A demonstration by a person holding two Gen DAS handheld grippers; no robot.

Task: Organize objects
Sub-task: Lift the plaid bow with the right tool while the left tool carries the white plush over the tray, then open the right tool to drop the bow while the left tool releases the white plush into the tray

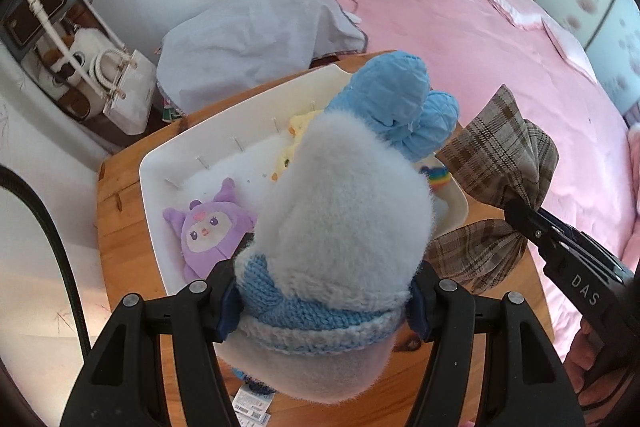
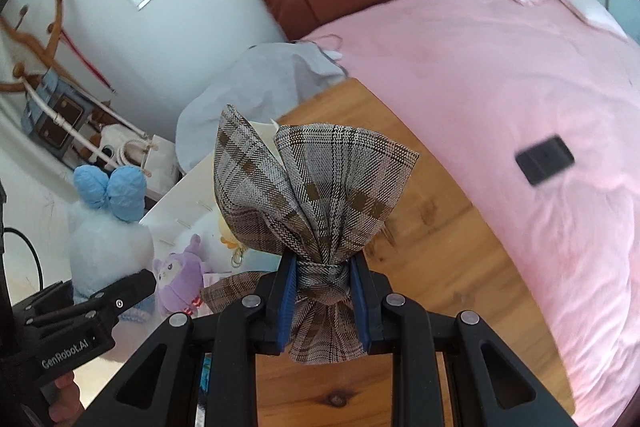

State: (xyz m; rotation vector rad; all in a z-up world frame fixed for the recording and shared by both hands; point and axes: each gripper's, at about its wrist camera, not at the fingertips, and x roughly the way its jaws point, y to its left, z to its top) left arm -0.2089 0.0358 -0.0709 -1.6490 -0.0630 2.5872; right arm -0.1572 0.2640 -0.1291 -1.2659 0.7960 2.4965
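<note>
My left gripper [image 1: 320,301] is shut on a fluffy pale-blue mitten [image 1: 340,211] with a knitted blue cuff and blue padded ears, held above the white tray [image 1: 168,163]. It also shows in the right wrist view [image 2: 108,243]. My right gripper [image 2: 325,297] is shut on the knot of a brown plaid bow [image 2: 312,187], held above the wooden table [image 2: 420,227]. The bow shows at the right in the left wrist view [image 1: 504,155]. A purple plush toy [image 1: 208,231] lies in the tray, beside a yellow plush [image 1: 300,131] partly hidden by the mitten.
A rainbow-striped item [image 1: 438,177] lies at the tray's right side. Paper tags [image 1: 252,407] lie on the table under the left gripper. A pink bed [image 1: 480,39] with a black object [image 2: 544,159] lies to the right. A grey covered heap [image 1: 256,35] stands behind the table.
</note>
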